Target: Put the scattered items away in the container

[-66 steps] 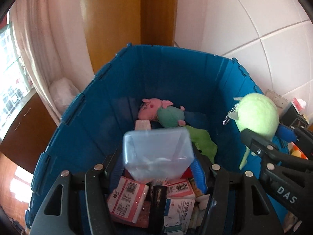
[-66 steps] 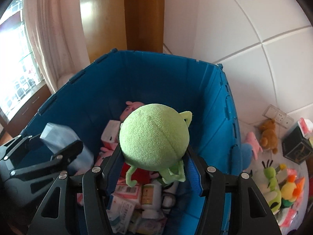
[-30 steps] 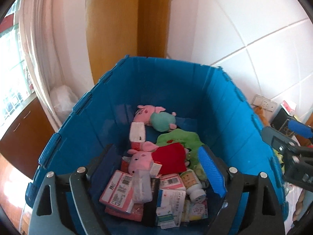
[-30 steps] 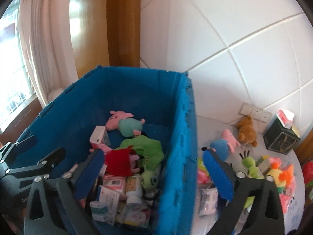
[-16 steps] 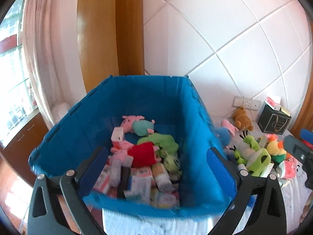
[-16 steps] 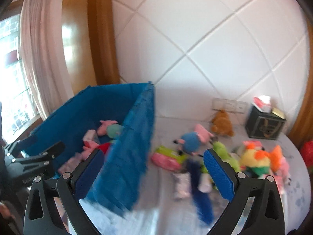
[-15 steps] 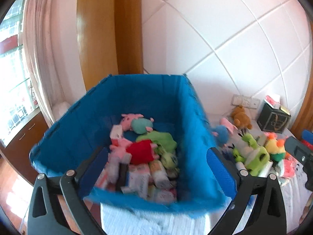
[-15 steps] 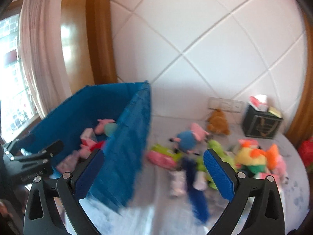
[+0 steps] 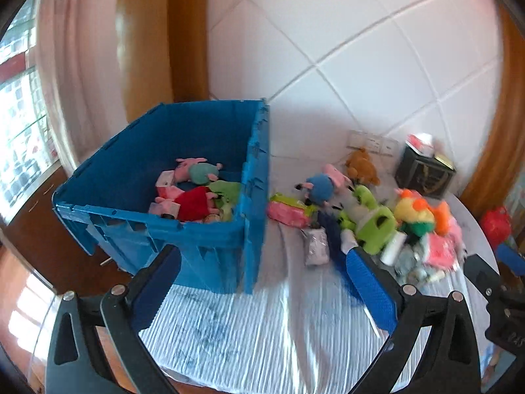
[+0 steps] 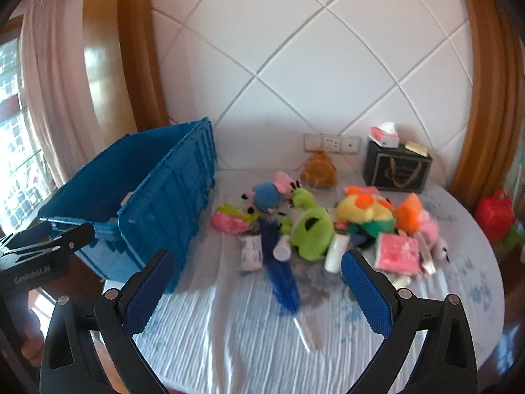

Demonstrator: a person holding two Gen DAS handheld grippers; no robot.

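Observation:
A blue crate stands at the table's left end, with plush toys and small boxes inside. To its right lies a heap of scattered items: a green frog plush, a blue-and-pink pig plush, a brown bear, a yellow-orange plush, a pink packet, a dark blue folded umbrella and small white bottles. My left gripper is open and empty, in front of the crate's near right corner. My right gripper is open and empty, pulled back from the heap.
A black gift box with a tissue pack on top stands at the back by the wall sockets. A red object sits at the far right. The round table has a white ribbed cloth. A curtain hangs at the left.
The clear box and the round green plush have been dropped into the crate. Both grippers, now empty and wide, have drawn back and swung right, so the heap on the table has come into view.

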